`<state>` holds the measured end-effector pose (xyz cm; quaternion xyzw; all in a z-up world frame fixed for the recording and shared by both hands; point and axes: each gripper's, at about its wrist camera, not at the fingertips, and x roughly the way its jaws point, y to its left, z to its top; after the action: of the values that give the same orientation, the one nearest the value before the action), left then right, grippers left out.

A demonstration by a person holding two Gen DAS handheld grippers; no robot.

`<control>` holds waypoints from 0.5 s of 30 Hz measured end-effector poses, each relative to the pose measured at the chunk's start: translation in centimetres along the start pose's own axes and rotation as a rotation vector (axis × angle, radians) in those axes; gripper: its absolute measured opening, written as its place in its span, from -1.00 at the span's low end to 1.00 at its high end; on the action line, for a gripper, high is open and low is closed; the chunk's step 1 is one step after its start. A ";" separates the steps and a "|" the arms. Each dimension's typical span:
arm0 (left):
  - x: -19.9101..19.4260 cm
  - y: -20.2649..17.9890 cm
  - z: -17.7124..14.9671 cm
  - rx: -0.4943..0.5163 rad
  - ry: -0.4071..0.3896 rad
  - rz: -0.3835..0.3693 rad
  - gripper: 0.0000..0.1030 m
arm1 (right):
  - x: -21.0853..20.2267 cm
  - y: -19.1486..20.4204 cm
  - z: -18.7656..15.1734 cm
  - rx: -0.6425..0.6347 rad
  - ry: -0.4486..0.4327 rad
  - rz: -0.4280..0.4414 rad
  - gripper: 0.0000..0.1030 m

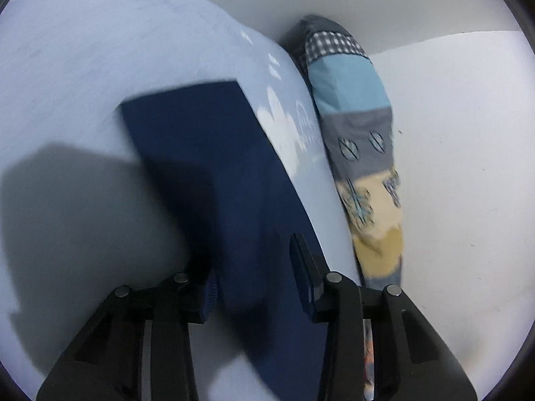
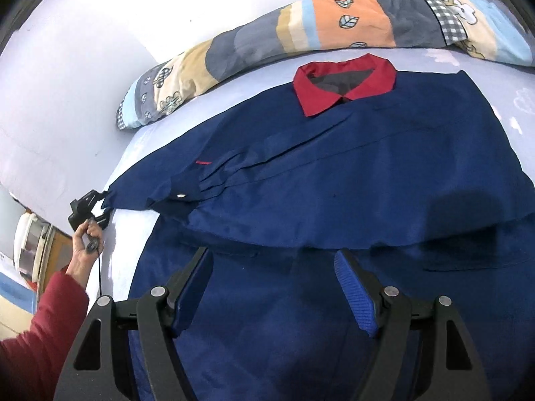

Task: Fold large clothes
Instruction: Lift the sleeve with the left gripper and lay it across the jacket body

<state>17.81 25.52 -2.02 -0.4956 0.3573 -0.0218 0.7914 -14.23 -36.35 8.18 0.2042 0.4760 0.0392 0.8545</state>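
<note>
A pale blue bed sheet (image 2: pixel 140 234) meets a white wall (image 2: pixel 83 77), and the navy jacket (image 2: pixel 334 183) lies flat below the patchwork pillow (image 2: pixel 301 33). The right wrist view alone shows its red collar (image 2: pixel 344 83) — and the left gripper (image 2: pixel 100 205) pinching the sleeve end at the jacket's left. The right gripper (image 2: pixel 274 287) hovers spread over the hem — gripping nothing.

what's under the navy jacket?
Under the navy jacket: a pale blue bedsheet, showing past its sleeve and edges, with a patchwork pillow beyond the red collar. Whatever lies directly beneath the body is covered and cannot be seen.
</note>
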 end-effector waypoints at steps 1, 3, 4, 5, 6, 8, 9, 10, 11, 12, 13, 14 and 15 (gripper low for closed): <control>0.3 -0.1 0.1 0.012 -0.017 0.033 -0.67 | 0.2 -0.1 0.0 0.011 -0.002 0.004 0.51; 0.4 -0.7 0.1 0.026 -0.043 0.051 -0.79 | 0.2 -0.2 0.2 0.019 -0.016 0.004 0.51; 0.2 -1.2 0.0 0.039 -0.057 0.050 -0.89 | 0.1 -0.1 0.4 0.017 -0.028 -0.001 0.50; -0.5 -2.3 -0.3 0.077 -0.072 0.044 -0.89 | -0.1 -0.1 0.6 0.014 -0.043 -0.008 0.50; -1.1 -3.3 -0.4 0.110 -0.084 0.043 -0.89 | -0.4 -0.1 0.8 0.015 -0.057 -0.015 0.49; -2.2 -5.5 -0.2 0.167 -0.094 0.041 -0.89 | -1.5 -0.3 1.4 0.033 -0.103 -0.016 0.49; -3.3 -7.4 -0.3 0.207 -0.096 0.028 -0.89 | -2.2 -0.5 1.5 0.041 -0.125 -0.011 0.49; -3.9 -8.9 -0.1 0.228 -0.097 0.024 -0.89 | -2.9 -0.7 1.7 0.050 -0.148 -0.013 0.49; -4.8 -10.6 -0.2 0.254 -0.094 0.012 -0.89 | -3.8 -1.0 1.8 0.061 -0.175 -0.017 0.49; -5.4 -12.1 -0.4 0.279 -0.093 0.002 -0.89 | -4.7 -1.3 1.9 0.072 -0.204 -0.018 0.49; -6.4 -14.4 -0.8 0.317 -0.094 0.002 -0.89 | -5.7 -1.8 2.0 0.086 -0.233 -0.018 0.49; -7.4 -16.5 -1.4 0.353 -0.100 0.000 -0.89 | -6.6 -2.3 2.1 0.104 -0.258 -0.023 0.49; -8.3 -18.8 -2.1 0.387 -0.102 -0.018 -0.89 | -7.5 -2.9 2.2 0.123 -0.283 -0.028 0.49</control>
<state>16.43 17.62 16.95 -0.3379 0.3015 -0.0724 0.8887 -16.83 -41.64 14.10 0.2528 0.3551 -0.0311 0.8994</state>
